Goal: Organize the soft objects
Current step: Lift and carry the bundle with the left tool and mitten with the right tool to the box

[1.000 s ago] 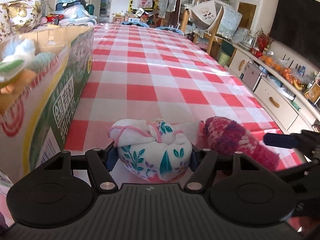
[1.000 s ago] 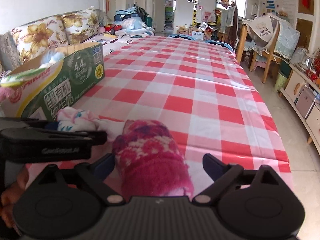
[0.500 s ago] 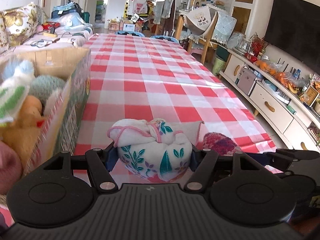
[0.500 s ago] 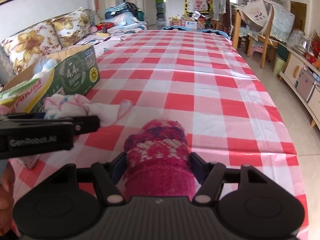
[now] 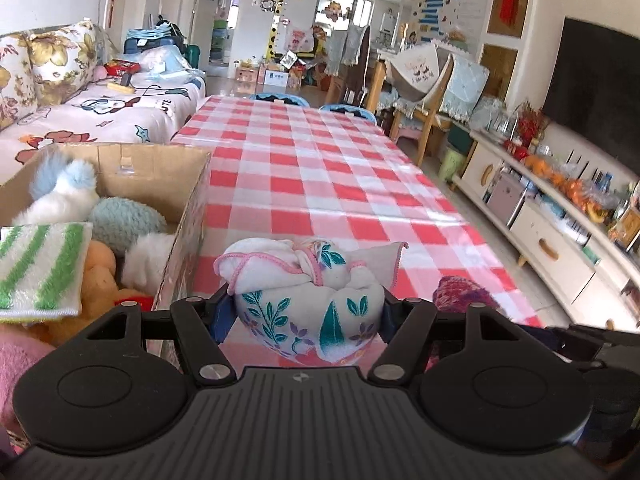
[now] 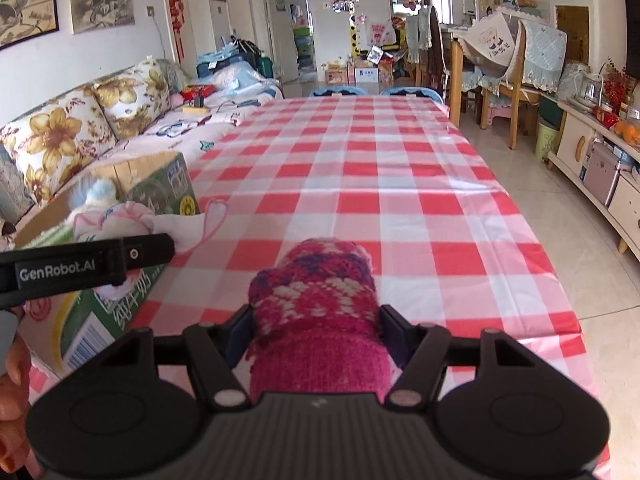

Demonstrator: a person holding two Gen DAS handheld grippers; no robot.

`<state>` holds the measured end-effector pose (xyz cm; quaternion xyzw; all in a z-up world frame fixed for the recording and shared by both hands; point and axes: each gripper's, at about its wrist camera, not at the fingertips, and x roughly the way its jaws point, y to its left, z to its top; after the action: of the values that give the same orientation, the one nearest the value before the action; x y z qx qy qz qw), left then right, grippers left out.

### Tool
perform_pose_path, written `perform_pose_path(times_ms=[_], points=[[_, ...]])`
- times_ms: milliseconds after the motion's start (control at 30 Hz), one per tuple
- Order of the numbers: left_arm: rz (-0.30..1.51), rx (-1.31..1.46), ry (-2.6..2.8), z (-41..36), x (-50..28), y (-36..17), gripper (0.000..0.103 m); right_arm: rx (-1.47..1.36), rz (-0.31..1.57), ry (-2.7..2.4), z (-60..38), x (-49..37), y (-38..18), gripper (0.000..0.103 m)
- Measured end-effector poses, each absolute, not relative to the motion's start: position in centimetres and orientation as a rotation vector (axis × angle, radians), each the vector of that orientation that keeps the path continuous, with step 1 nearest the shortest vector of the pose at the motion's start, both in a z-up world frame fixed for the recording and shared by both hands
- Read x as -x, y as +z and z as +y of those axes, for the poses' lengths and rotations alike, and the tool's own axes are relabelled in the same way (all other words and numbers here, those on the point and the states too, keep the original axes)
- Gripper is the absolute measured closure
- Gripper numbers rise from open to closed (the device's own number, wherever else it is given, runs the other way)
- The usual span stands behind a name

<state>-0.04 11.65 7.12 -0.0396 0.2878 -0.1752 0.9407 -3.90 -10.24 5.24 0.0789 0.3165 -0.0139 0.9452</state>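
My left gripper [image 5: 306,312] is shut on a bunched white cloth with teal leaves and pink trim [image 5: 308,296], held above the table beside the cardboard box [image 5: 188,216]. The cloth also shows in the right wrist view [image 6: 120,218]. My right gripper [image 6: 316,328] is shut on a pink and white knitted mitten [image 6: 316,304], held above the table's near end. The mitten shows at lower right in the left wrist view [image 5: 464,292]. The box holds several plush toys [image 5: 120,220] and a green-striped towel [image 5: 40,268].
The red and white checked table [image 6: 360,184] runs far ahead. A sofa with floral cushions [image 6: 72,136] stands left of the box. Chairs [image 6: 504,92] and a low cabinet [image 5: 560,240] stand to the right.
Both grippers have risen with their loads. The right gripper closed on the mitten. The left gripper now looks down into the open box.
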Motion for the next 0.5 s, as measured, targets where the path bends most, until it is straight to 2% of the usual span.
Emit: perform_pose_path(times_ms=[500], points=[[0.446,0.087,-0.278,12.3,-2.1,9.3,0.021,-0.124,0.630,0.031,-8.2,2.9,6.7,0.037]])
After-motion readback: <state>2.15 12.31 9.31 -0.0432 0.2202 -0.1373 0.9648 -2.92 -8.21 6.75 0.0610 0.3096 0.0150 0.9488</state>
